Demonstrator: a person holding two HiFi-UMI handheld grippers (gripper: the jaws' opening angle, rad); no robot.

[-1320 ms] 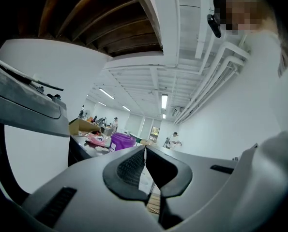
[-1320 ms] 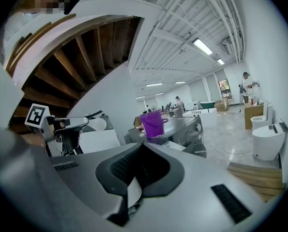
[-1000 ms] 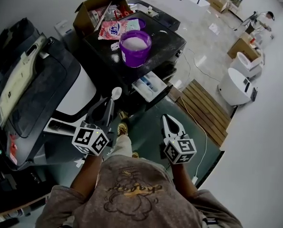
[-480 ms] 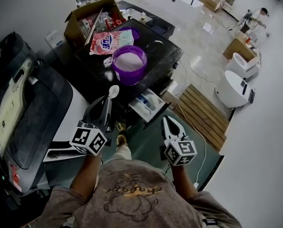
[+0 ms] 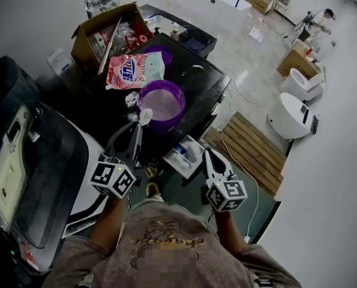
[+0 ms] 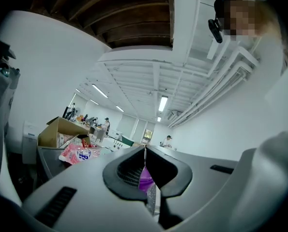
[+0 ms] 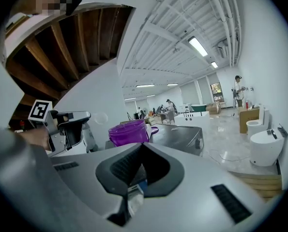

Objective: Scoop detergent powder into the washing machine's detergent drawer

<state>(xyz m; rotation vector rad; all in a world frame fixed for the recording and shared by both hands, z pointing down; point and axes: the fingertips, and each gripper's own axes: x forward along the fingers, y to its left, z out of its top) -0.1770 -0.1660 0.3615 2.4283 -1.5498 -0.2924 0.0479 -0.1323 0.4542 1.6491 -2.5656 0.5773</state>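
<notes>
Jaws: L gripper point(image 5: 137, 126) clamps spoon point(image 5: 146, 117) beside purple tub point(image 5: 169, 125).

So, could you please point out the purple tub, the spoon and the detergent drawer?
purple tub point(image 5: 167, 126), head view, front wall.
spoon point(image 5: 146, 117), head view, white bowl.
detergent drawer point(image 5: 179, 159), head view, white rim.
</notes>
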